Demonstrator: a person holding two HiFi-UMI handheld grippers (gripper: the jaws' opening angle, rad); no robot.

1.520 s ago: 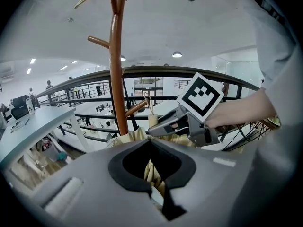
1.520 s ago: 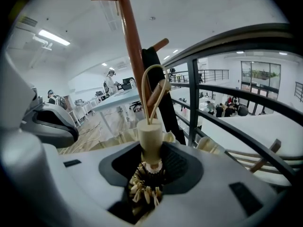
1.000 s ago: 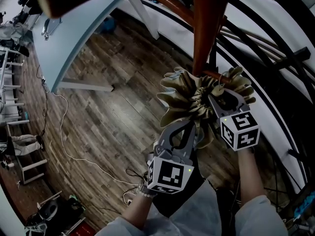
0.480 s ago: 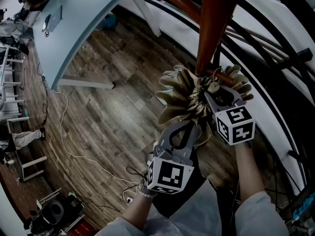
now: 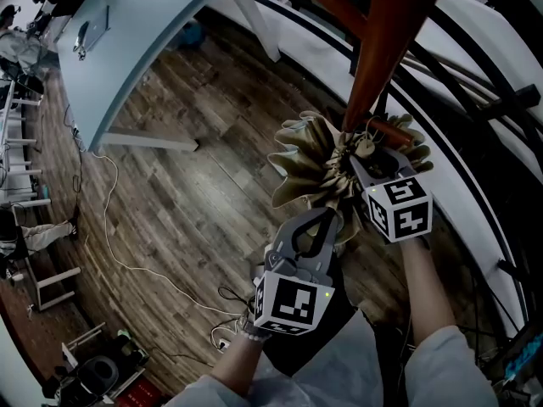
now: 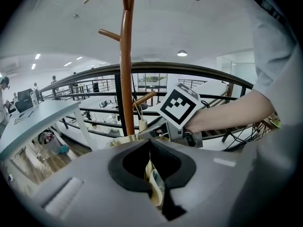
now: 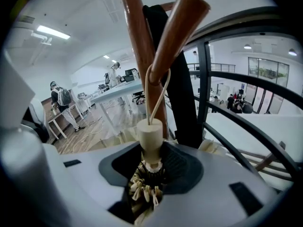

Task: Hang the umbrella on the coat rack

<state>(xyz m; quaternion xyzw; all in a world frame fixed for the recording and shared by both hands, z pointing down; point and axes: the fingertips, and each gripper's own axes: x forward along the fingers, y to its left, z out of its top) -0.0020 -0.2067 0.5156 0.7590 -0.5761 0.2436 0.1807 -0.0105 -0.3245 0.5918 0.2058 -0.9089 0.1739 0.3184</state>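
Observation:
The beige folded umbrella (image 5: 307, 166) hangs bunched beside the brown coat rack pole (image 5: 383, 49). My right gripper (image 5: 366, 156) is shut on the umbrella's top end (image 7: 146, 186), just below the cream cap (image 7: 151, 135). The cap's cord loop (image 7: 159, 90) goes up around a slanting peg (image 7: 182, 28) where it meets the pole (image 7: 137, 37). My left gripper (image 5: 329, 220) sits lower and is shut on a fold of umbrella fabric (image 6: 154, 182). In the left gripper view the right gripper's marker cube (image 6: 180, 105) sits beside the pole (image 6: 125, 70).
A black curved railing (image 5: 475, 172) runs close behind the rack on the right. A pale blue table (image 5: 136, 32) stands to the upper left over the wood floor, where a white cable (image 5: 109, 227) lies. People stand at desks (image 7: 60, 100) far off.
The right gripper has sunk slightly with the umbrella's top end beside the pole. The left gripper has kept still, shut on the fabric.

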